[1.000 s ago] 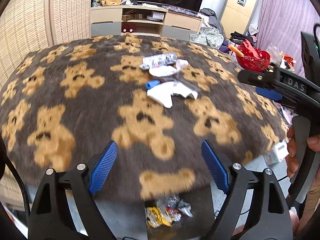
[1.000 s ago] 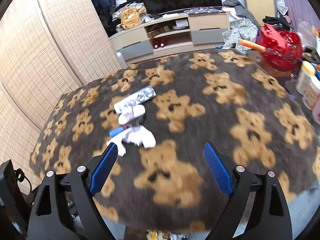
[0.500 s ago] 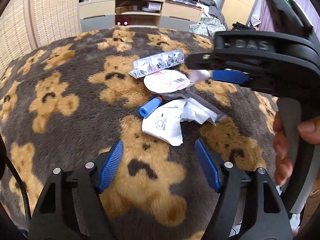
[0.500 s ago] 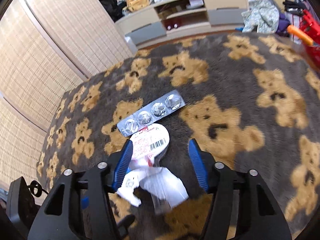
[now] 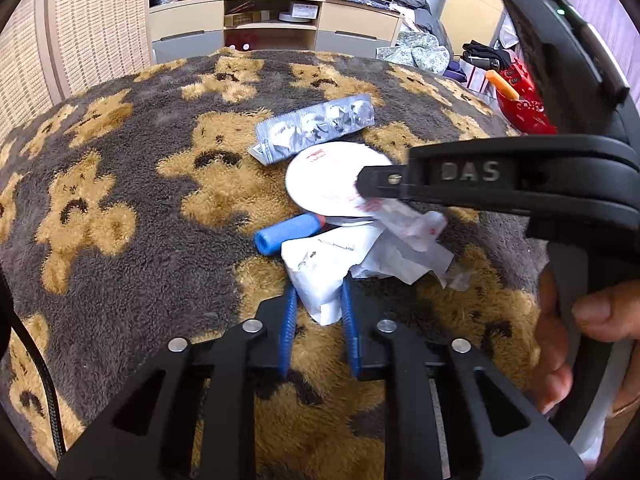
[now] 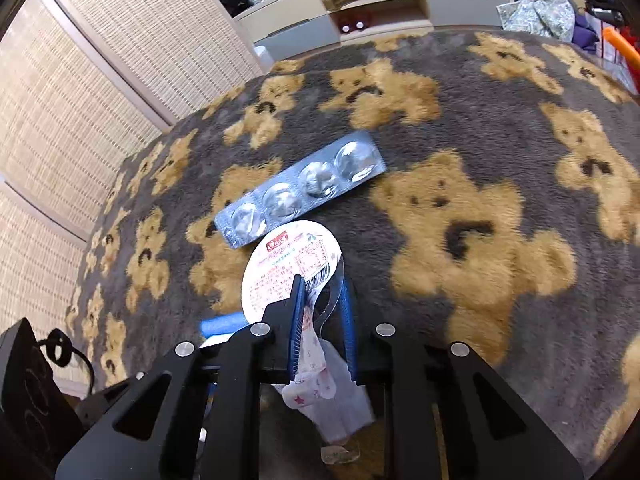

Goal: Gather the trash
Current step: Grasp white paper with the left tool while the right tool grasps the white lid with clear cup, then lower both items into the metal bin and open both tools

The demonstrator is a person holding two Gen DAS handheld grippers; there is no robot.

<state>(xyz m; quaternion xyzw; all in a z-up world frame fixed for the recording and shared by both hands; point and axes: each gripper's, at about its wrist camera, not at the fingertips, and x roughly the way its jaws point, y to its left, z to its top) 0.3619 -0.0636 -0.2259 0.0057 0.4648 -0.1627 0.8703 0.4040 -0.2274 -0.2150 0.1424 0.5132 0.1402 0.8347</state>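
Both tools now clamped on trash, mid-frame on the bear-print surface [image 5: 120,184].
Since a moment ago, left tool [image 5: 318,308] closed onto white paper [image 5: 320,276]; right tool [image 6: 322,320] onto the round lid [image 6: 288,268]. Blister pack [image 5: 316,128] and blue tube [image 5: 286,234] remain.

"DAS" on right claw [image 5: 370,200] body

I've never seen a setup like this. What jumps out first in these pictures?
The teddy-bear blanket fills both views. At its middle lies a litter pile: a silver blister pack, a round printed lid and a blue foam tube. The left tongs pinch white crumpled paper; the right tongs pinch a wrapper.
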